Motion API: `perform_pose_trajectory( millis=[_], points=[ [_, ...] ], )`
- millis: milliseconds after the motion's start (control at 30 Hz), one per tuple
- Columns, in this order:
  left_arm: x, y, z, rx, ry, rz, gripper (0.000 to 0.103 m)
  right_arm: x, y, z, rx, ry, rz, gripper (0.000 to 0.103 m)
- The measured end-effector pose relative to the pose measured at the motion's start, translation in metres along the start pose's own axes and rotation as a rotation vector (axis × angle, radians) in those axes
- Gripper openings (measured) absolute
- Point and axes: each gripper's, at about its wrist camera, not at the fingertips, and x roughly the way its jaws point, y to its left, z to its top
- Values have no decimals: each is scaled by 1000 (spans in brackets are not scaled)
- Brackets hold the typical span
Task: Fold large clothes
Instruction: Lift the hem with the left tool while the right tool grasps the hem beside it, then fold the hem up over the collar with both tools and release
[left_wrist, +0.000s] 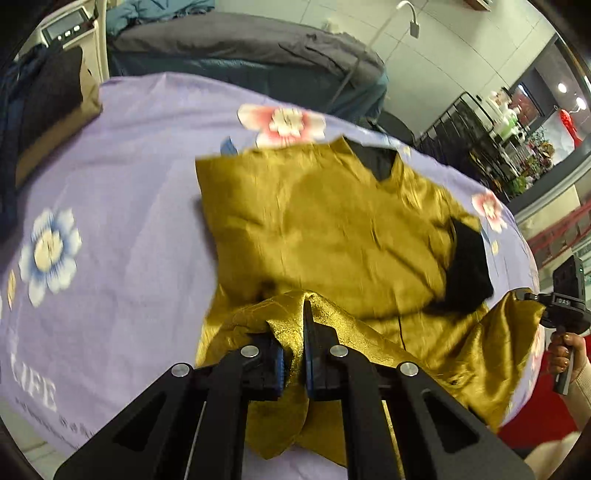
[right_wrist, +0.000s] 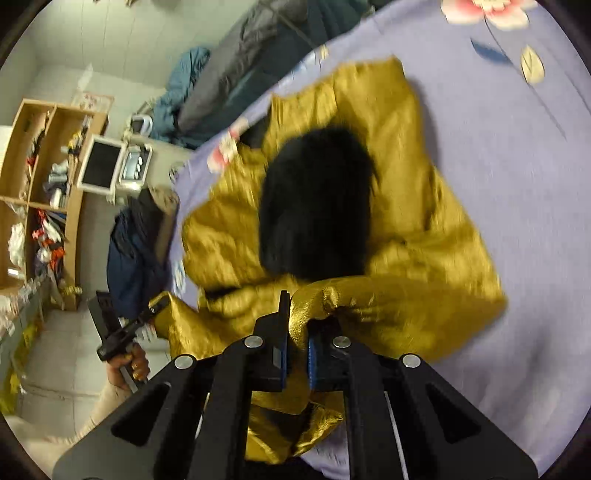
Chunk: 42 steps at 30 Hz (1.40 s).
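1 shiny gold satin garment (left_wrist: 325, 229) w/ 2 black fur cuffs on lilac floral sheet (left_wrist: 129, 177). 2 grippers: left gripper (left_wrist: 301, 332) at 6 o'clock and right gripper (right_wrist: 295, 325) both clamped on the garment's hem.

A lilac sheet (left_wrist: 140, 177) printed with large flowers covers the tabletop, its cloth lightly creased. One pink-and-white bloom (left_wrist: 282, 123) sits near the far edge, a blue-and-white one (left_wrist: 50, 254) toward the left, and white lettering (left_wrist: 35, 391) runs along the near left edge. A shiny mustard-gold garment (left_wrist: 321, 229) with black trim lies spread across the middle of the sheet. At the far left corner rests a stack of dark folded clothes (left_wrist: 44, 122).
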Motion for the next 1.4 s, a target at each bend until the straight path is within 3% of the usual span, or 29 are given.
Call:
perform_pose_trajectory(
  millis=[100, 300, 767, 1000, 1233, 1400],
  points=[
    [3, 4, 30, -8, -26, 39, 7, -7, -3, 38, 37, -81, -12, 8],
    [7, 21, 61, -15, -37, 86, 7, -14, -14, 75, 136, -187, 5, 8],
    [56, 13, 137, -9, -23, 176, 7, 17, -20, 142, 242, -229, -16, 8],
    [67, 19, 153, -68, -18, 149, 8, 34, -38, 158, 367, -241, -13, 8],
    [54, 35, 160, -184, -20, 18, 13, 53, -67, 165, 561, -270, 25, 8],
    [40, 39, 153, -211, -41, -22, 22, 66, -76, 162, 648, -283, 50, 8]
  ],
)
